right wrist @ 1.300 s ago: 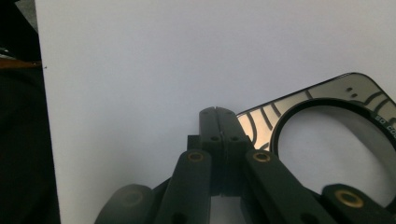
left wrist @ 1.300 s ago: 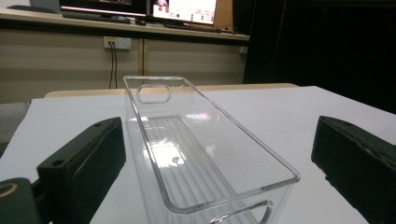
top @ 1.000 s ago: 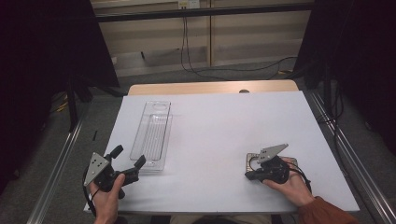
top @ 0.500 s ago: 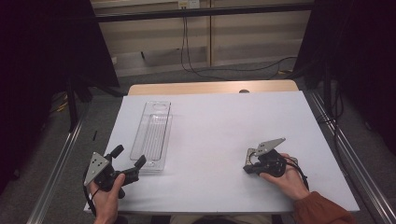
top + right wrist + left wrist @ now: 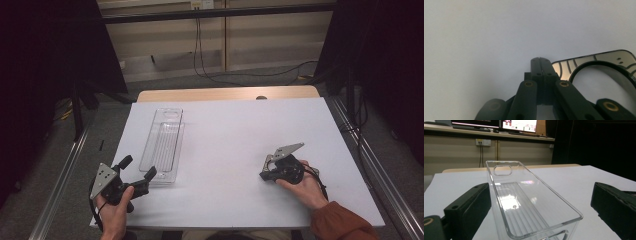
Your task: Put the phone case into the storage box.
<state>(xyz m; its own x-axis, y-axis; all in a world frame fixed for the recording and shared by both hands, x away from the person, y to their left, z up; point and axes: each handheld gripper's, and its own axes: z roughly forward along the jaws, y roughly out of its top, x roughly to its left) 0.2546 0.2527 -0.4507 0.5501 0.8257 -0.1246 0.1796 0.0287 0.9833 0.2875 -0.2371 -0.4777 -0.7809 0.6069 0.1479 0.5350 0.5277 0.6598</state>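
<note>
While I hold both hands low at the near edge, the one clear tray (image 5: pixel 162 146) lies on the table's (image 5: pixel 240 135) left half, long axis running away from me, handle end far. My left gripper (image 5: pixel 135 172) gapes wide just short of its near end, gripping nothing. My right gripper (image 5: pixel 263 175) is clamped empty and has crept slightly nearer me since before.

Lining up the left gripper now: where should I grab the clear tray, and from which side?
Grip the clear tray by its near short end wall, coming from the person's side. The left gripper already faces that end with open jaws either side of it. The tray lies lengthwise away from the gripper, so the long walls are harder to reach; one jaw could go inside, one outside.
</note>
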